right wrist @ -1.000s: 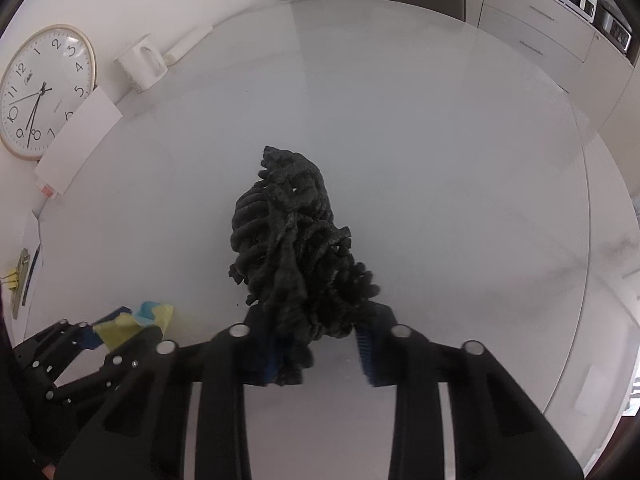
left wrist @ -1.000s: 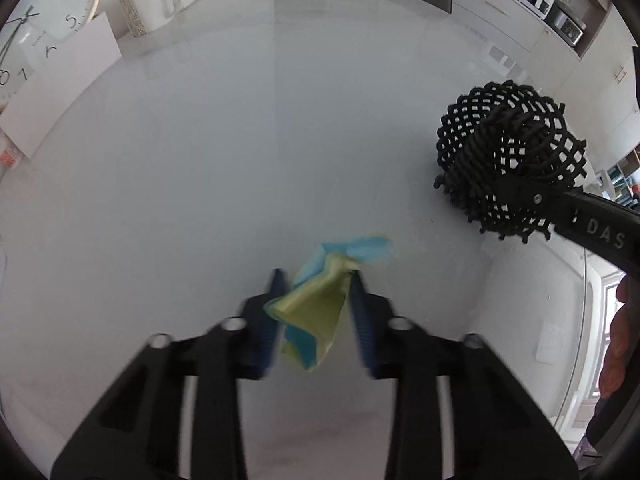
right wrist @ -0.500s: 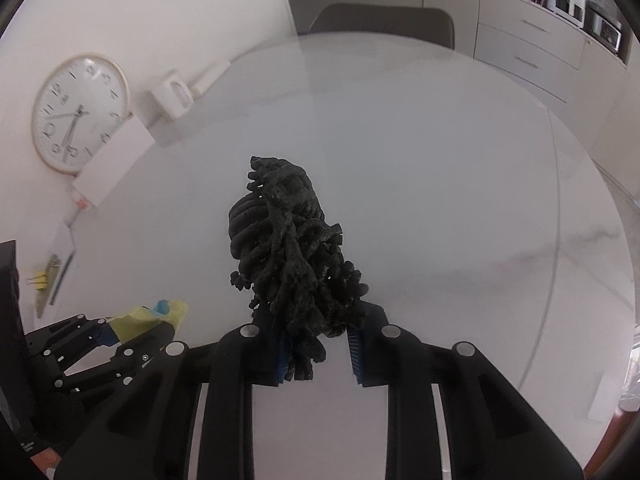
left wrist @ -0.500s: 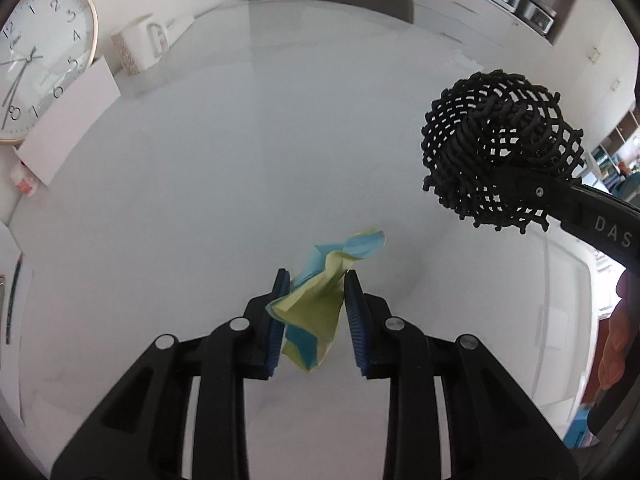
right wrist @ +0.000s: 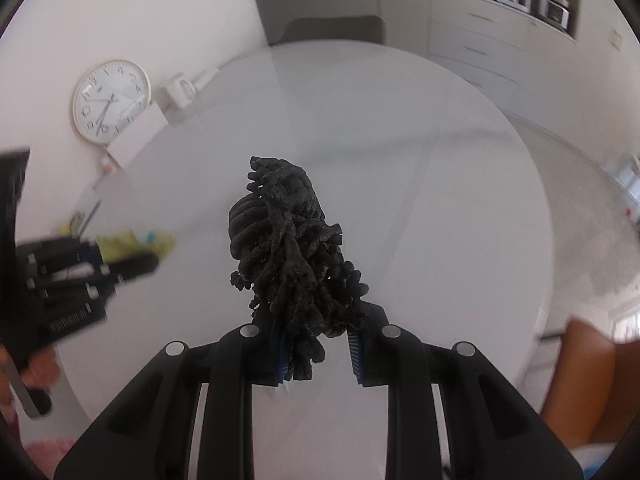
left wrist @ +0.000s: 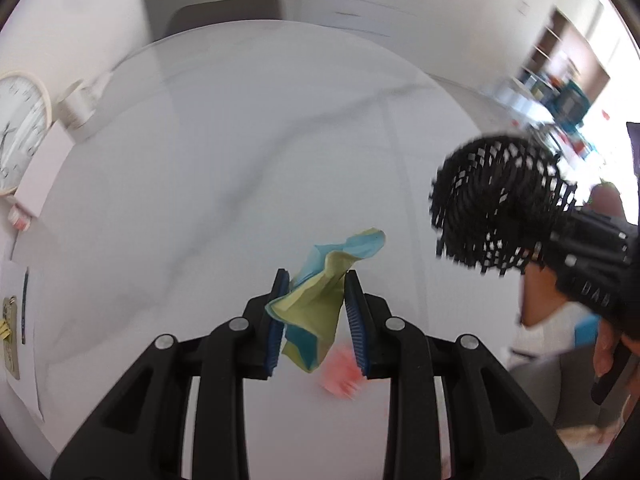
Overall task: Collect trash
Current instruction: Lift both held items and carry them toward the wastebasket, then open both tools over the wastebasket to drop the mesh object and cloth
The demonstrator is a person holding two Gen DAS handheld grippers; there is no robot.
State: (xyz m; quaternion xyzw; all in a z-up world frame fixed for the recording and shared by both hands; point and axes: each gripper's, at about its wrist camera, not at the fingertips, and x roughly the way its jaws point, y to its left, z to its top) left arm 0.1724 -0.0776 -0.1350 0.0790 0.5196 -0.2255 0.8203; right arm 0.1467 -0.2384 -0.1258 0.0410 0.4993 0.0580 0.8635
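A crumpled yellow and blue paper scrap (left wrist: 316,304) is pinched in my left gripper (left wrist: 316,312), which is shut on it above the round white table (left wrist: 224,168). My right gripper (right wrist: 320,344) is shut on a black lattice-like lump (right wrist: 292,256), also lifted off the table. In the left wrist view the black lump (left wrist: 500,208) hangs at the right, held by the right gripper (left wrist: 536,256). The right wrist view shows the left gripper (right wrist: 152,254) at the left with the yellow scrap (right wrist: 132,246) in it.
A wall clock (right wrist: 110,100), a white mug (right wrist: 178,90) and a white card (right wrist: 136,134) stand at the table's far left edge. Papers (left wrist: 16,332) lie at the left rim. A blurred pink thing (left wrist: 340,368) shows below the left gripper. A chair (right wrist: 332,28) stands behind the table.
Both grippers have risen and pulled back from the table with their loads still held. More of the table and room now shows, and the table's near edge has come into sight.
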